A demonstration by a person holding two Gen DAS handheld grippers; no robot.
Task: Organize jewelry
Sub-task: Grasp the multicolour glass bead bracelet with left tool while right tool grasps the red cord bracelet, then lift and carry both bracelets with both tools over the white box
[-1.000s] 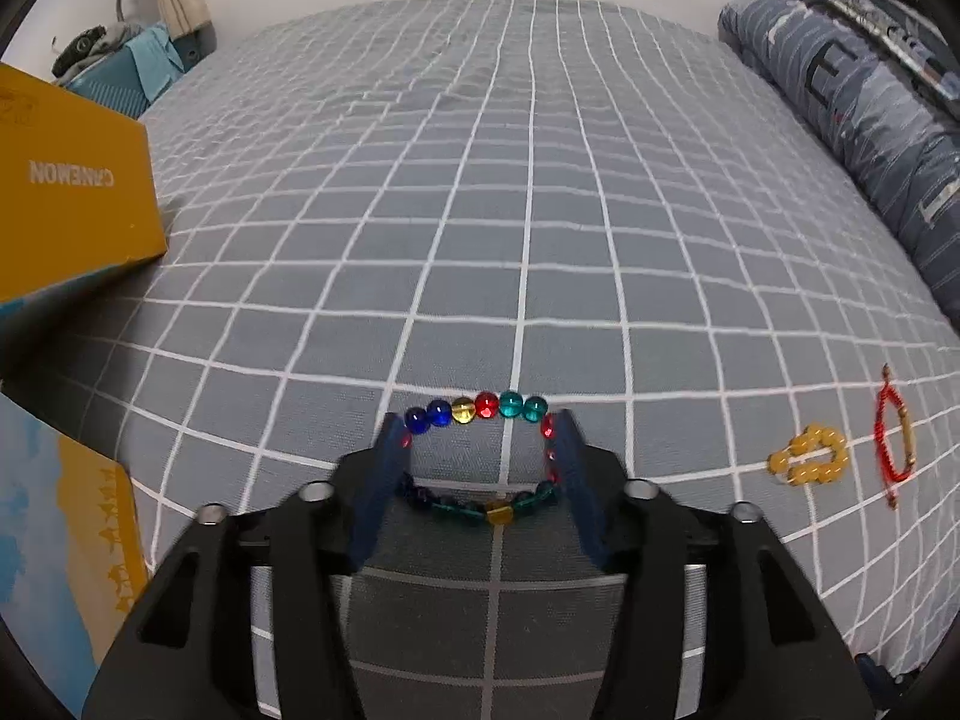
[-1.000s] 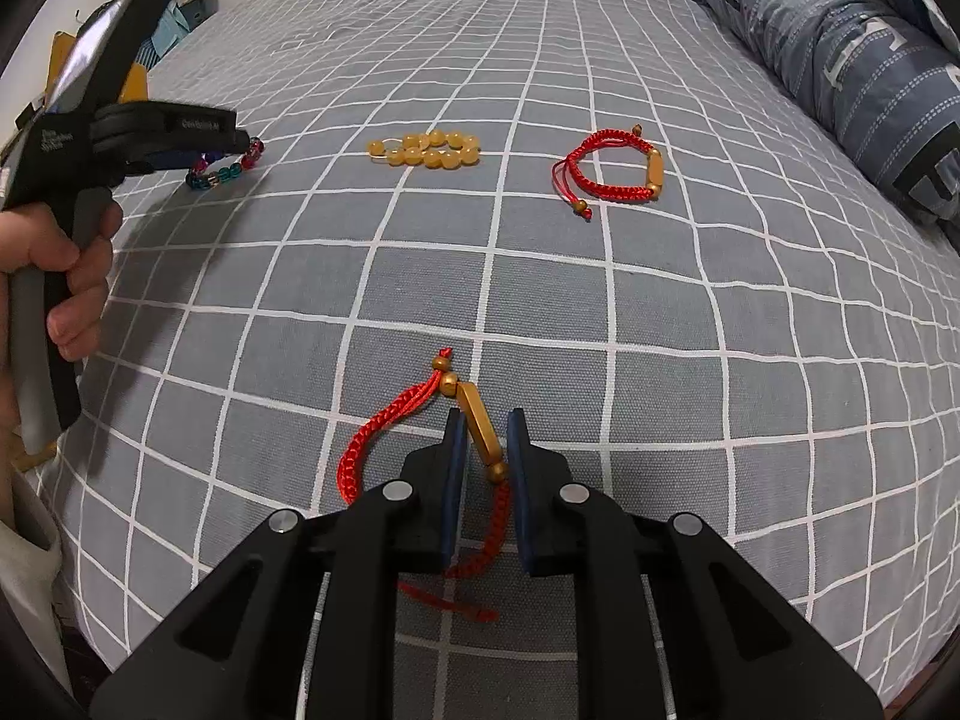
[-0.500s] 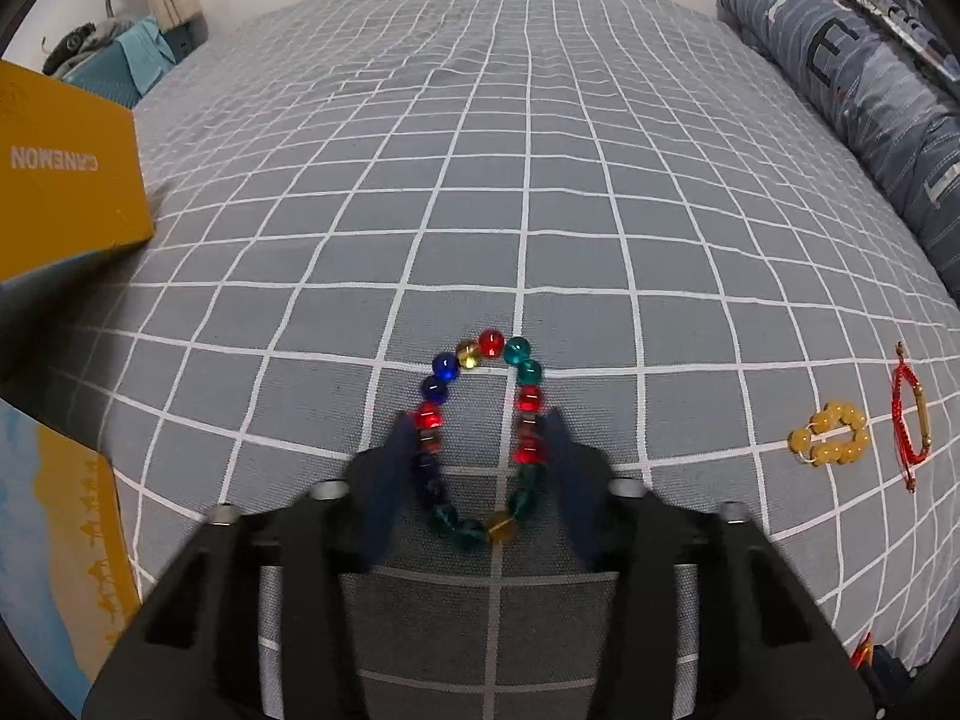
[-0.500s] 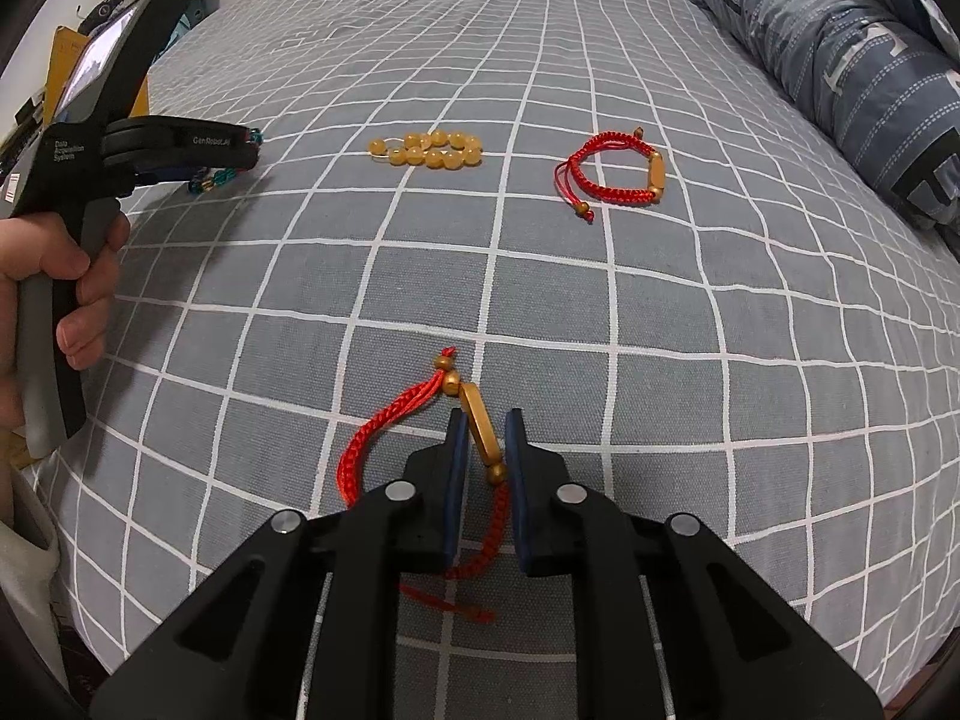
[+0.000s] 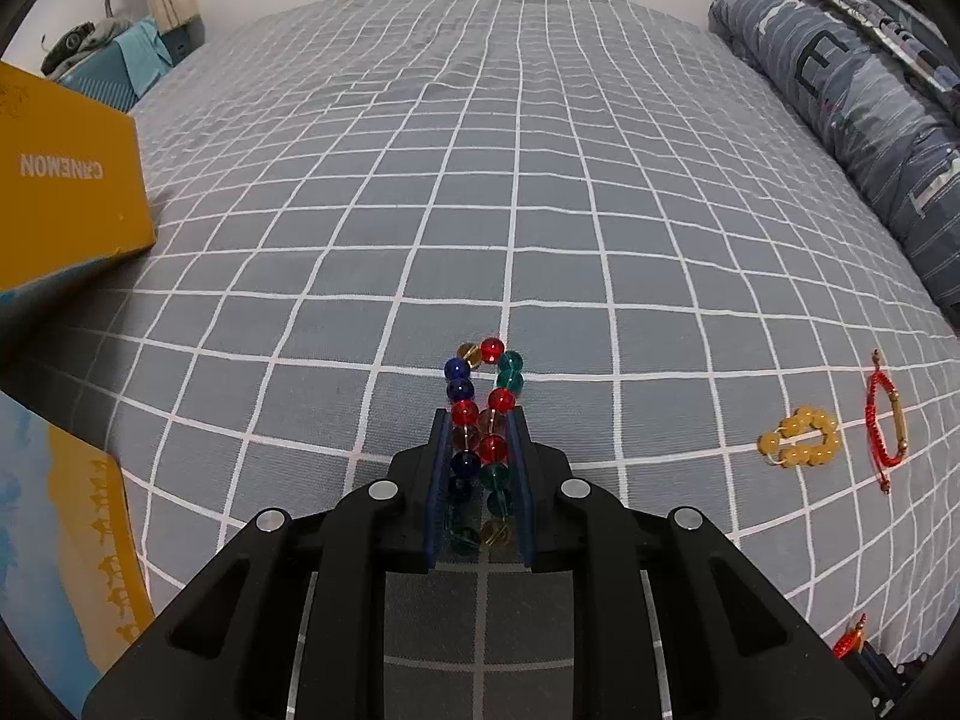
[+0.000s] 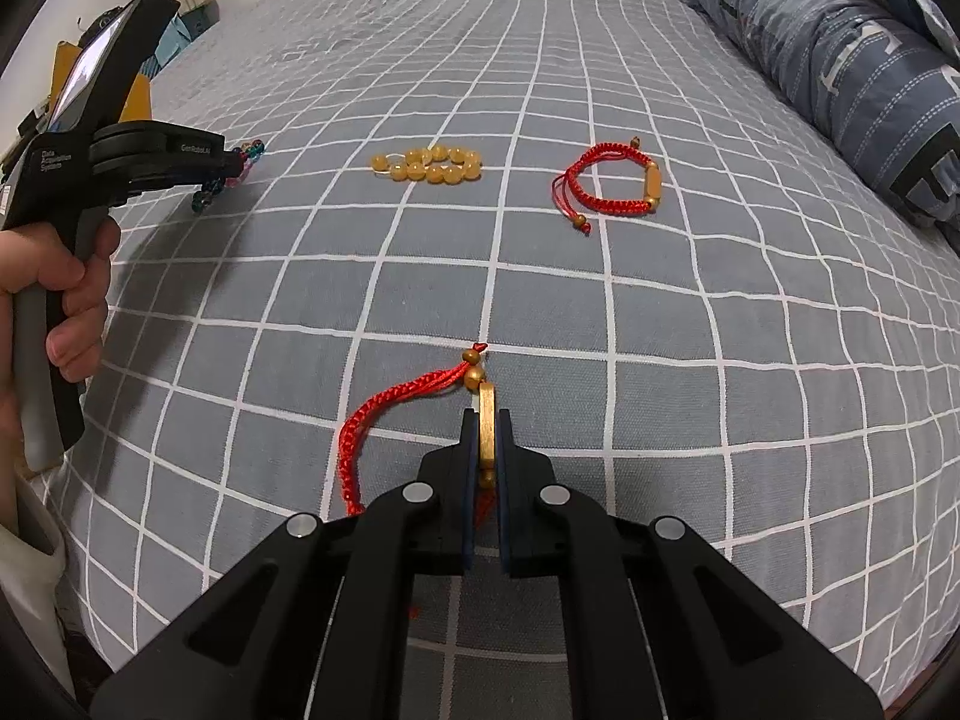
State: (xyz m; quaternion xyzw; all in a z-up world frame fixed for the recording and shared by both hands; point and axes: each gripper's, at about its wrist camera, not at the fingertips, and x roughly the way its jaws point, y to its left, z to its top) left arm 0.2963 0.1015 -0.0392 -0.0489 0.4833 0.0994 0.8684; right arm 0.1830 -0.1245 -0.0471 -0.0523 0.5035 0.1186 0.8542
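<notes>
My left gripper (image 5: 479, 420) is shut on a multicoloured glass bead bracelet (image 5: 483, 396), squeezed into a narrow loop between the pads and held just above the bed. In the right wrist view the left gripper (image 6: 237, 165) shows at the far left with the beads (image 6: 249, 153) hanging from its tip. My right gripper (image 6: 486, 417) is shut on the gold tube bead of a red cord bracelet (image 6: 372, 420), whose cord trails left on the bed. A yellow bead bracelet (image 6: 432, 165) and a second red cord bracelet (image 6: 612, 189) lie farther back on the bed.
The grey checked bedsheet (image 5: 480, 180) covers the whole bed. A yellow box (image 5: 66, 180) sits at the left edge, another printed box (image 5: 66, 540) lower left. A rolled blue duvet (image 6: 840, 60) lies along the right side.
My left gripper has closed on the multicoloured bracelet, pressing the round loop into a narrow one and lifting it slightly. The right gripper stays shut on the red cord bracelet.
</notes>
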